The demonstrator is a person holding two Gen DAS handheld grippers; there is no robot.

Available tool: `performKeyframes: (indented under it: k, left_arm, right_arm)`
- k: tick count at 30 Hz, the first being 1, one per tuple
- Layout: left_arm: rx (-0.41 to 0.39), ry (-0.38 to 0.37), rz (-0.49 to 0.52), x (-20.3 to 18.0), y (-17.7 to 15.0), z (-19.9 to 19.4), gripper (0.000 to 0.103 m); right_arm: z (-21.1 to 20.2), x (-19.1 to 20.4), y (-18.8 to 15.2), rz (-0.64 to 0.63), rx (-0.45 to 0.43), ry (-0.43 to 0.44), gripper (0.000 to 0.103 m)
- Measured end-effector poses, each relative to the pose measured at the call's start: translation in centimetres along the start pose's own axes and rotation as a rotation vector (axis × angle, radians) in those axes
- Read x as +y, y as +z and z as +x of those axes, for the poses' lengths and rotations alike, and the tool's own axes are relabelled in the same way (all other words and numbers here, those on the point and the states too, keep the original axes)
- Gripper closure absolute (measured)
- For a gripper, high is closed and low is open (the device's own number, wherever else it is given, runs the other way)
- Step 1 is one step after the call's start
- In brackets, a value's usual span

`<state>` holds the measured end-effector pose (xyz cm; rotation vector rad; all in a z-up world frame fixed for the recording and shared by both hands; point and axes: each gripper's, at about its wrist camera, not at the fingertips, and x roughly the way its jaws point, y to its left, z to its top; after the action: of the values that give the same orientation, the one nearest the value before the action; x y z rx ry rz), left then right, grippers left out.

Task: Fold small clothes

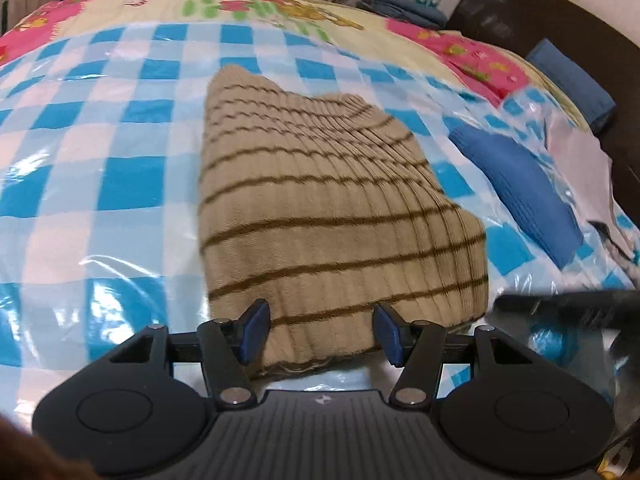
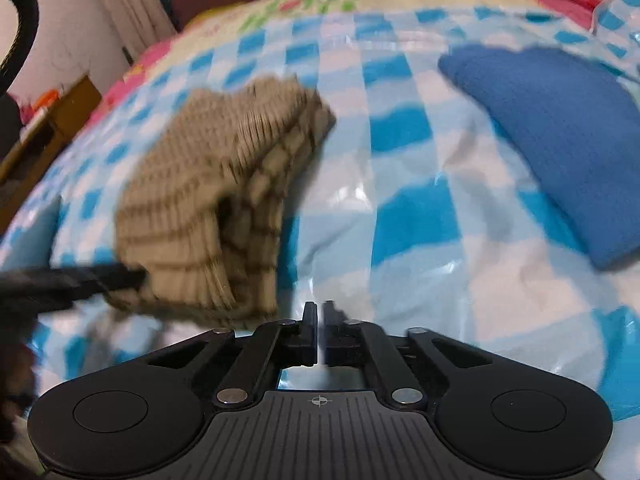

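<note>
A beige knit garment with brown stripes [image 1: 320, 208] lies folded on the blue-and-white checked plastic sheet [image 1: 120, 168]. Its near end is bunched between the blue pads [image 1: 256, 332] of my left gripper [image 1: 322, 334], which press on it from both sides. In the right wrist view the same garment [image 2: 208, 184] is blurred, and the left gripper [image 2: 132, 276] reaches it from the left as a dark bar. My right gripper [image 2: 320, 312] hovers over bare sheet [image 2: 420, 208] to the right of the garment, shut with nothing between its fingers. A dark blur at the right edge [image 1: 568, 300] looks like the right gripper.
A folded blue knit garment [image 1: 516, 188] [image 2: 560, 140] lies on the sheet to the right. A pale cloth [image 1: 580, 156] sits beyond it. The sheet covers a bed with a colourful cartoon bedspread [image 1: 472, 56]. Dark furniture with a blue folded item [image 1: 572, 80] borders the right side.
</note>
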<state>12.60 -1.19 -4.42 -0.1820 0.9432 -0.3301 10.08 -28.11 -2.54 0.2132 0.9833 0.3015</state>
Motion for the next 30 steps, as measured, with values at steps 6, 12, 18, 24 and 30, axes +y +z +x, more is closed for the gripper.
performKeyframes:
  k: [6,12,18,24,30]
  left_arm:
    - [0.015,-0.009,-0.007,0.3,0.1,0.2,0.042]
    - [0.029,0.002,0.007,-0.1,0.2,0.9,0.038]
    - [0.034,-0.005,-0.008,0.1,0.3,1.0,0.037]
    - [0.028,-0.001,0.004,-0.1,0.2,1.1,0.036]
    - [0.032,0.011,0.025,-0.4,0.1,1.3,0.035]
  right_arm:
    - [0.1,-0.4,6.0,0.075,-0.124,0.105,0.069]
    - [6.2,-0.2,11.3,0.166,-0.138,0.142,0.059]
    - [9.8,0.6,12.3,0.162,-0.095,0.115,0.082]
    - [6.8,0.7,11.3,0.157,-0.221,0.145,0.088]
    - [9.5,-1.6,10.2,0.263,-0.171,0.103,0.088]
